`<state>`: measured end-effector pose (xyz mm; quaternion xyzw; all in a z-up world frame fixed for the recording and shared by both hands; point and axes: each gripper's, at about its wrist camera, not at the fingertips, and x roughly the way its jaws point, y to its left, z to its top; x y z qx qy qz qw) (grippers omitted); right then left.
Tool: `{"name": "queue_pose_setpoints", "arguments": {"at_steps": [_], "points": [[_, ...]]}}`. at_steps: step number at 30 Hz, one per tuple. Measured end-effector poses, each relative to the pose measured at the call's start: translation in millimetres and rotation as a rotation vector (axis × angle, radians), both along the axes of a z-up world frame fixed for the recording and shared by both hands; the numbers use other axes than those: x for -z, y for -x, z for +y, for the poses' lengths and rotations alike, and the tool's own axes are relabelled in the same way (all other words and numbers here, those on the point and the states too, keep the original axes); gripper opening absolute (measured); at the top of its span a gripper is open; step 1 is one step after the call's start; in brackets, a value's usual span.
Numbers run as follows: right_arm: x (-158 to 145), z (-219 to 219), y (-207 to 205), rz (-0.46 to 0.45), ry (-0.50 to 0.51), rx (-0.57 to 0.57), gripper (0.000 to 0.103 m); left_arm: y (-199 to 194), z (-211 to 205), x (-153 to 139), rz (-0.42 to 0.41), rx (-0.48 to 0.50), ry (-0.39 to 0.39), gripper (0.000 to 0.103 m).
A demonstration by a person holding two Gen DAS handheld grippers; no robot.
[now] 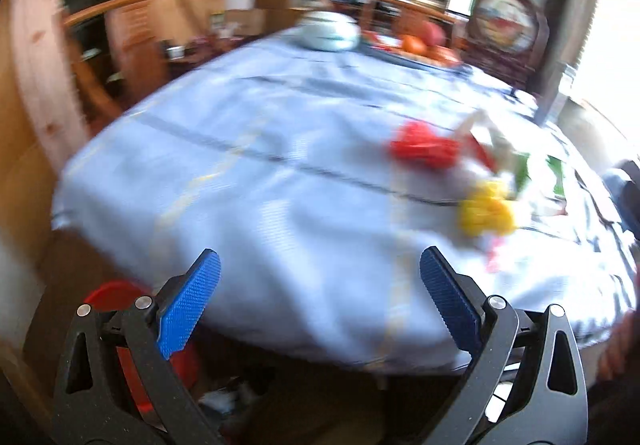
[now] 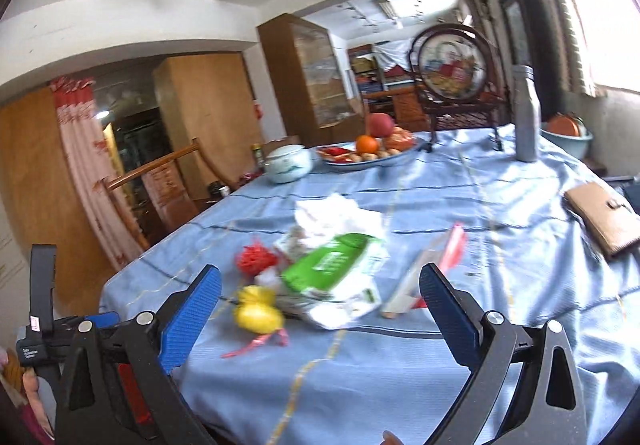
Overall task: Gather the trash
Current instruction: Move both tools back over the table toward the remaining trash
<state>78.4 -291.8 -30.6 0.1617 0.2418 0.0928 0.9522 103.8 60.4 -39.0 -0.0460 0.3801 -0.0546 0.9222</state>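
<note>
Through the left wrist view, the left gripper [image 1: 320,297] hangs spread and empty; blurred trash [image 1: 486,211] lies at two o'clock on the table [image 1: 240,173]. Right view: the right gripper [image 2: 320,305], wide apart, faces the green wrapper [image 2: 332,277] at twelve. Judged an approach; next, reach in and pinch one piece.

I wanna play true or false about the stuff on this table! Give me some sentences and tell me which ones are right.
1. The tablecloth is blue. True.
2. The right gripper is squeezing the yellow wad. False: its jaws are wide open and empty, with the wad lying on the cloth.
3. A plate of fruit sits at the far side of the table. True.
4. The grey bottle has tipped over. False: it stands upright.
5. The green and white packet lies beside the yellow wad. True.
</note>
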Motion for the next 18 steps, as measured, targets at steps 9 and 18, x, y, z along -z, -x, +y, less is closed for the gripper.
{"name": "queue_pose_setpoints", "arguments": {"at_steps": [9,18], "points": [[22.4,-40.6,-4.9,0.033,0.011,0.115,0.098,-29.9,-92.9,6.8,0.02,0.234,0.011,0.096],[30.4,-51.6,-15.2,0.064,-0.008,0.133,0.098,-54.2,-123.4,19.2,0.038,0.263,-0.022,0.096]]}}
